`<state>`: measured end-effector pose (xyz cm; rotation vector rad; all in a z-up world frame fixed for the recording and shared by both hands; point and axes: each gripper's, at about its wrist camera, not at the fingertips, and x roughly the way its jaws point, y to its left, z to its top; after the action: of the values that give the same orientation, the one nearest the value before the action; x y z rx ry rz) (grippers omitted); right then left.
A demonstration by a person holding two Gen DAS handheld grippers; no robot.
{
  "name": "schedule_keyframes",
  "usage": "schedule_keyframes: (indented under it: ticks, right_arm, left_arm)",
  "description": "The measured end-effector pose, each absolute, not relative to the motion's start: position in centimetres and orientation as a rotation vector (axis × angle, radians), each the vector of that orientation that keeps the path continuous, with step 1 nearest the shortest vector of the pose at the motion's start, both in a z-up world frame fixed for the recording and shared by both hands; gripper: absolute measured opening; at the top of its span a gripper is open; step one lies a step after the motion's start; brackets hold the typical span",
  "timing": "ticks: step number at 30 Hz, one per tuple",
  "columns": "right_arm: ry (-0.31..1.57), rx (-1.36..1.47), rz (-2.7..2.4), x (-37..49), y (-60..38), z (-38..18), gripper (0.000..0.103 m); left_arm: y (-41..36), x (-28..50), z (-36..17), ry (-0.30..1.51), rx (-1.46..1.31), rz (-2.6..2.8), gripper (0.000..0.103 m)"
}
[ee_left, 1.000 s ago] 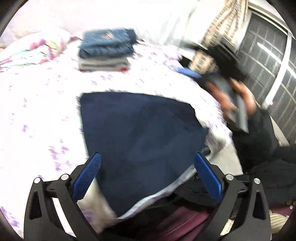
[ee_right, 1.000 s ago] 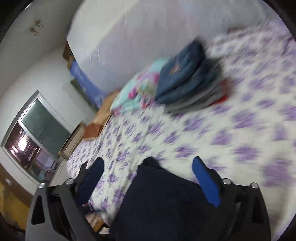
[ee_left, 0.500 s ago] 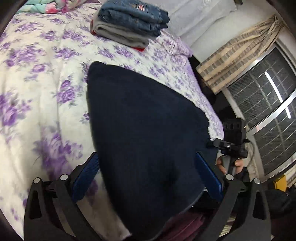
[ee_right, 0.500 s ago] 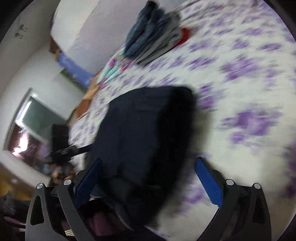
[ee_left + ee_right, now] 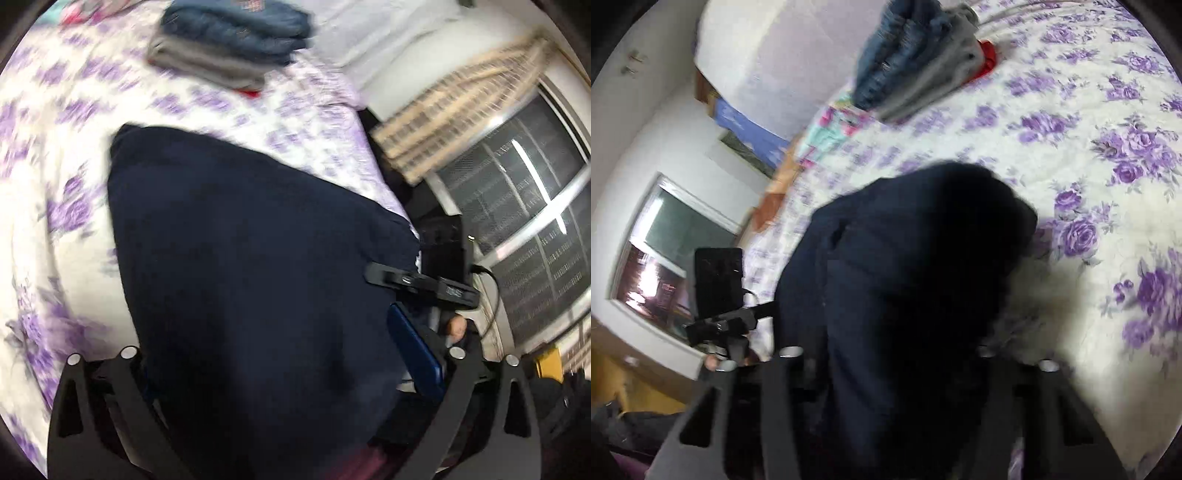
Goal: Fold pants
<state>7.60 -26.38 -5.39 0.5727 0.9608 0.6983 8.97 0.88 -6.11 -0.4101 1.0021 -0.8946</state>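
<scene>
A folded pair of dark navy pants (image 5: pixel 251 280) is seen lying on the bed (image 5: pixel 74 155), whose white cover is printed with purple flowers, and its near end reaches the bed's front edge. In the left wrist view the left gripper (image 5: pixel 288 369) is set low over that near end, with its fingers (image 5: pixel 413 350) spread wide; the blue pad of the right-hand finger shows beside the cloth, while the left-hand pad is now covered by the fabric, which was not so half a second ago, when both pads stood clear of it. In the right wrist view the right gripper (image 5: pixel 886 365) has been brought much closer to the pants (image 5: pixel 908 280) than half a second ago: the cloth now fills the space between its fingers and hides both blue pads, so whether anything is pinched cannot be told, though the finger arms appear narrower than before. Each gripper is caught by the other's camera at the side of the pants, the right one (image 5: pixel 424 284) at the bed's edge and the left one (image 5: pixel 720 317) against a window. At the far side of the bed a stack of folded clothes (image 5: pixel 232 40) is seen, blue denim on top of grey with a bit of red beneath, well apart from the pants. Both views are blurred by motion.
</scene>
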Motion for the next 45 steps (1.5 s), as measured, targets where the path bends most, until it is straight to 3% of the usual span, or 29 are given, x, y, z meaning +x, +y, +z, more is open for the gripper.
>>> schedule_keyframes:
  ticks: [4,8,11,13,14,15,17,19,21,22,31,40,45]
  right_arm:
    - [0.861,0.498,0.754,4.9,-25.6,-2.3,0.04]
    - [0.934,0.513,0.706,5.4,-25.8,-4.3,0.04]
    - [1.045,0.608,0.675,6.7,-27.0,-7.6,0.056]
    - [1.046,0.679,0.736,7.1,-27.5,-8.6,0.06]
    - [1.051,0.682,0.749,7.3,-27.4,-8.6,0.058]
    - [1.07,0.683,0.74,7.4,-27.1,-8.5,0.045]
    - [1.058,0.666,0.734,7.1,-26.6,-8.0,0.038]
    - [0.995,0.638,0.743,6.2,-26.5,-6.5,0.035]
    - [0.944,0.62,0.756,5.0,-26.5,-4.8,0.034]
    - [0.934,0.608,0.757,4.8,-26.9,-4.2,0.034]
    - [0.913,0.582,0.728,5.8,-26.4,0.8,0.034]
    - [0.953,0.625,0.723,8.2,-25.8,-0.4,0.034]
    - [0.845,0.507,0.747,12.4,-24.8,7.3,0.034]
  left_arm:
    - [-0.3,6.7,-3.7,0.941,-0.319,-0.896,0.097]
    - [0.8,8.6,-7.2,1.037,-0.407,-0.835,0.096]
    - [1.3,9.6,-9.2,1.086,-0.445,-0.824,0.093]
    - [1.0,9.7,-9.0,1.084,-0.425,-0.829,0.095]
    - [0.9,9.8,-9.0,1.087,-0.423,-0.827,0.095]
    - [0.7,9.9,-9.0,1.086,-0.423,-0.823,0.094]
    - [0.7,9.9,-8.6,1.072,-0.423,-0.798,0.079]
    - [1.1,9.7,-8.0,1.057,-0.423,-0.768,0.049]
    - [1.5,9.6,-7.2,1.041,-0.44,-0.766,0.033]
    - [1.8,9.4,-6.6,1.03,-0.46,-0.775,0.032]
    - [1.7,9.9,-2.5,0.975,-0.473,-0.782,0.031]
    - [1.5,11.0,-2.8,1.001,-0.492,-0.763,0.029]
    - [1.7,13.8,4.1,0.9,-0.409,-0.736,0.029]
